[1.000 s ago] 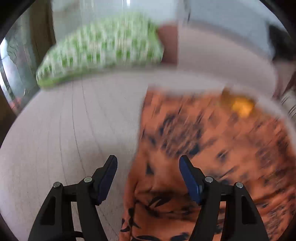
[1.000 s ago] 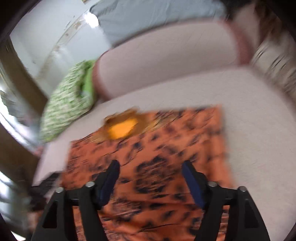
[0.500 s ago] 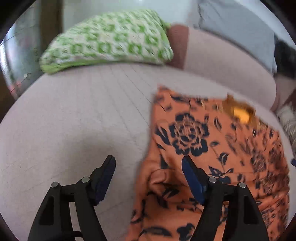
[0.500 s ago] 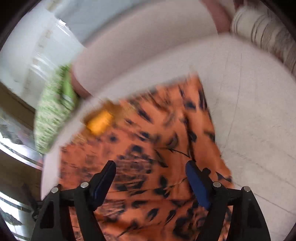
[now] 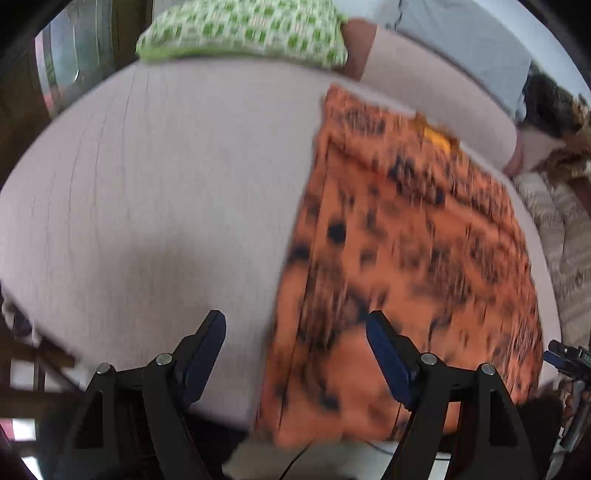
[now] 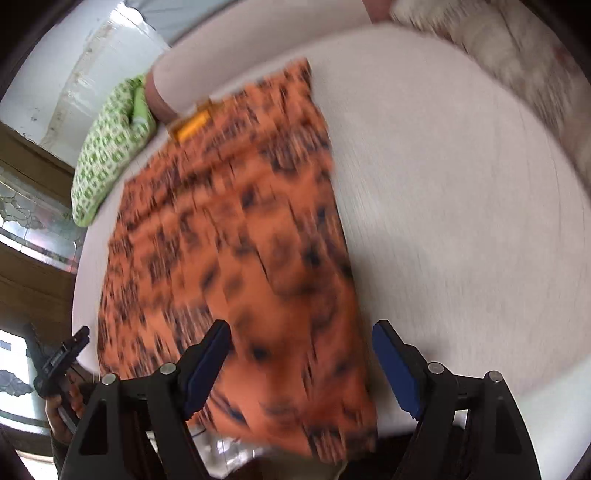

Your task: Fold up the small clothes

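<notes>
Orange floral garment [image 5: 413,258] lies spread flat on the pale sofa seat [image 5: 155,206], its near edge hanging over the front. Both claws hover above that edge, left gripper [image 5: 295,354] and right gripper [image 6: 301,363] each wide open, holding nothing. A green-patterned cushion [image 5: 247,31] sits behind.
</notes>
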